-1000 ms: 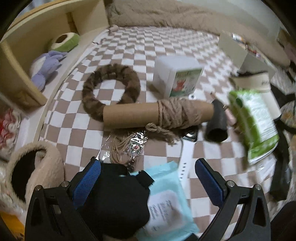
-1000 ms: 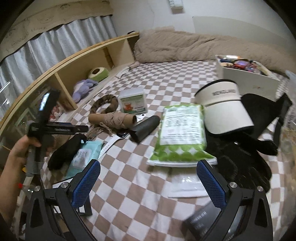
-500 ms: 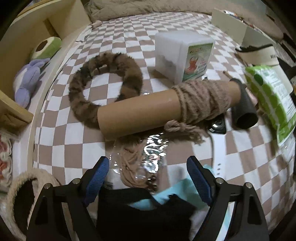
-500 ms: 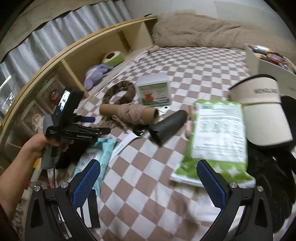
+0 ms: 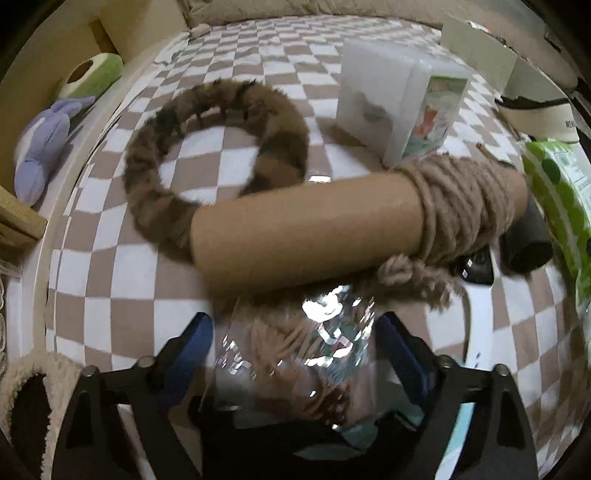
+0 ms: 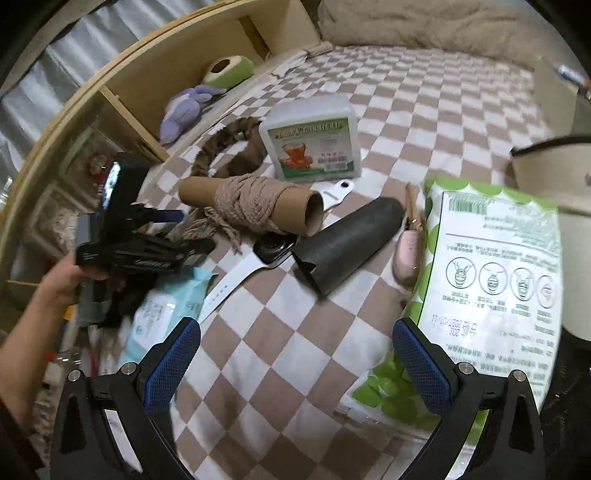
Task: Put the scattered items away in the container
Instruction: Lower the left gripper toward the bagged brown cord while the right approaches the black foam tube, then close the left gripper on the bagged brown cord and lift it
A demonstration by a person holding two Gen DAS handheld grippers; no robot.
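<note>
Closing left claw [image 5: 295, 339] around crinkly clear packet [image 5: 306, 332], pads not yet pinching; right claw [image 6: 295, 354] spread, empty; everything scattered ahead, untidied.

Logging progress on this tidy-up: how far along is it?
Nothing looks binned yet. The left hand-held gripper is closing around a clear packet; the right hand-held gripper is open, empty. The tube, black roll, watch and green pack remain on the bed.

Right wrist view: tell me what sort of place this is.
Most likely a bedroom: clutter lies on a checkered bed sheet, a beige duvet is bunched at its far end, and plush toys sit in a wooden bedside shelf.
</note>
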